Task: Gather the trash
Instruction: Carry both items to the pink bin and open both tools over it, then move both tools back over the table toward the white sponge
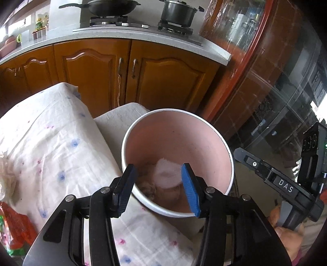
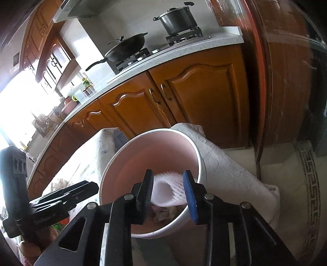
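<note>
A pink bin with a white rim [image 1: 210, 135] stands beside a cloth-covered table. Inside it lie a white paper cup [image 1: 166, 174] and brownish crumpled trash [image 1: 148, 186]. My left gripper [image 1: 157, 177] hangs open and empty over the bin's near rim. In the right wrist view the same bin [image 2: 126, 159] is below my right gripper [image 2: 168, 189], which is open above it. The white cup [image 2: 165, 190], blurred, shows between its fingers, apart from them. The right gripper's body [image 1: 282, 182] shows at the right of the left wrist view, and the left one's [image 2: 51, 202] at the left of the right wrist view.
The table's white dotted cloth [image 1: 51, 143] lies left of the bin, with an orange and green wrapper [image 1: 12, 231] and a clear plastic bag [image 1: 4, 176] at its left edge. Wooden cabinets [image 1: 102, 69] and a stove with a wok [image 1: 110, 8] and pot [image 1: 177, 14] stand behind. A glass door [image 1: 276, 86] is at right.
</note>
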A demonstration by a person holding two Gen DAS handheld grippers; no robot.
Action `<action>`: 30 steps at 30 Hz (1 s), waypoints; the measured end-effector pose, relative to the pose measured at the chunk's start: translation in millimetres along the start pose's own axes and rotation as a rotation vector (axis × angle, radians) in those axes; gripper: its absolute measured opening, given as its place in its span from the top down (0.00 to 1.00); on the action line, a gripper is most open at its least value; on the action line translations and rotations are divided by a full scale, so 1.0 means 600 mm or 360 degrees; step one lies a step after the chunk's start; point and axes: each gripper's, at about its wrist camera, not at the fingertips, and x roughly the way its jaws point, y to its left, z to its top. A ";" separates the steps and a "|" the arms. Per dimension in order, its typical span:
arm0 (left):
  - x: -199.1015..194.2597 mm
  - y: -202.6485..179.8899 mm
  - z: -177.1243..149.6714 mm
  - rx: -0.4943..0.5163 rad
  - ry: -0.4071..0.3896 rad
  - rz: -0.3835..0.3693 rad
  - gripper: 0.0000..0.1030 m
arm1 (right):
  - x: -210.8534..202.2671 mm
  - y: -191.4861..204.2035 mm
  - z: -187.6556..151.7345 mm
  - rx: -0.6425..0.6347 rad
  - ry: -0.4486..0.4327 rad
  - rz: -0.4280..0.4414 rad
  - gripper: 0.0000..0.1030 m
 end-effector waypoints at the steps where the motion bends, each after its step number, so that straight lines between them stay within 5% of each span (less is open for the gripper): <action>1: -0.006 0.004 -0.002 -0.0007 -0.0011 -0.0002 0.55 | -0.003 0.002 -0.001 -0.0001 -0.0007 0.0001 0.66; 6: -0.051 0.032 -0.014 -0.0053 -0.0085 0.0017 0.54 | -0.013 0.017 -0.004 -0.0006 -0.0032 0.0030 0.59; 11: -0.101 0.078 -0.039 -0.0129 -0.0173 0.0064 0.51 | -0.029 0.056 -0.010 -0.0053 -0.0088 0.0111 0.30; 13: -0.124 0.101 -0.052 -0.0163 -0.0212 0.0105 0.50 | -0.034 0.071 -0.012 -0.0075 -0.0114 0.0139 0.26; 30: -0.274 0.301 -0.159 -0.0536 -0.0390 0.0327 0.47 | 0.000 0.246 -0.060 -0.0292 -0.0037 0.0370 0.24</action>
